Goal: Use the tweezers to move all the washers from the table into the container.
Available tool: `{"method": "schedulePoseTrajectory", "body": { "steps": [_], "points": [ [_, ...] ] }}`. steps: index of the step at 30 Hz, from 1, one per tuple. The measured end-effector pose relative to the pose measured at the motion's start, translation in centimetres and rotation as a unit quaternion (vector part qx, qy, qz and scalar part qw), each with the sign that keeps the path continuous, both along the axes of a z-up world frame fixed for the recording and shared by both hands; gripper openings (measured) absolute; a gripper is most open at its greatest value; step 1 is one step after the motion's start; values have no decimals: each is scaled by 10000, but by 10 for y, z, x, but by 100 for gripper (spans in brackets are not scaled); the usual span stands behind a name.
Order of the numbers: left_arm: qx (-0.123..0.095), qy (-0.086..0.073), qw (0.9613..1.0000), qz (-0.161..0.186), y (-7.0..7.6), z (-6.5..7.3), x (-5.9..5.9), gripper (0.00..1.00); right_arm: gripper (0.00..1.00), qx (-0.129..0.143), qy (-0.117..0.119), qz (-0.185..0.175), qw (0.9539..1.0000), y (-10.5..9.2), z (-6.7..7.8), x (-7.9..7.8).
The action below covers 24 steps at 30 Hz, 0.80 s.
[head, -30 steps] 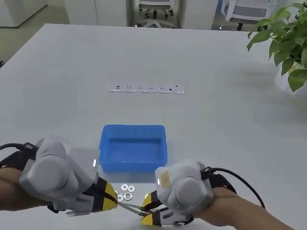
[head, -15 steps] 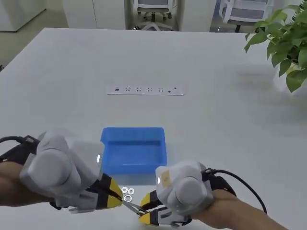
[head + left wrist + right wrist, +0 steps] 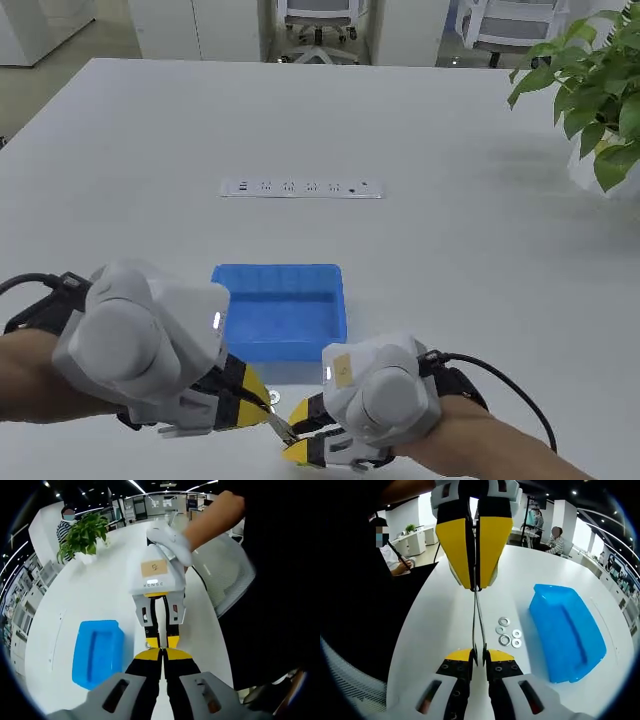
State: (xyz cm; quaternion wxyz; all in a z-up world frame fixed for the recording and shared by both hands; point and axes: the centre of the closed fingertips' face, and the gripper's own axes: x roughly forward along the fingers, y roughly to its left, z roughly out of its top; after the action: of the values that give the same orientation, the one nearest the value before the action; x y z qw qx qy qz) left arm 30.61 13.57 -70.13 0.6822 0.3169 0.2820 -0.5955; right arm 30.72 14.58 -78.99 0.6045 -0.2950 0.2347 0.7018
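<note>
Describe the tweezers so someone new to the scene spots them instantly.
On the white table, find the blue container; a cluster of small washers lies beside it. Just past them, the tweezers are the thin metal prongs bridging the left gripper and right gripper: long and straight, not round rings.

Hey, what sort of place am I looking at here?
Most likely an open-plan office: a large white table with a built-in white power socket strip, wheeled office chairs behind it, and a leafy green potted plant.

In the head view, the left gripper (image 3: 262,408) masks most washers (image 3: 500,640), the tweezers (image 3: 281,428) show only a short stretch between the jaws, and the plant (image 3: 590,90) is cut by the right edge.
</note>
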Motion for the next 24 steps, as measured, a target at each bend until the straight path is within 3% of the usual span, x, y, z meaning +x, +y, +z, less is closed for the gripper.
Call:
{"method": "schedulePoseTrajectory", "body": {
  "steps": [14, 24],
  "points": [
    [-435, -104, 9990, -26, -16, 4, 3, 6, 10, 131, 87, -153, 9998, -3, 0, -1],
    [-806, -14, 9967, 92, -23, 5, 5, 6, 10, 146, 45, -128, 9998, -6, 0, -1]
  ]
}}
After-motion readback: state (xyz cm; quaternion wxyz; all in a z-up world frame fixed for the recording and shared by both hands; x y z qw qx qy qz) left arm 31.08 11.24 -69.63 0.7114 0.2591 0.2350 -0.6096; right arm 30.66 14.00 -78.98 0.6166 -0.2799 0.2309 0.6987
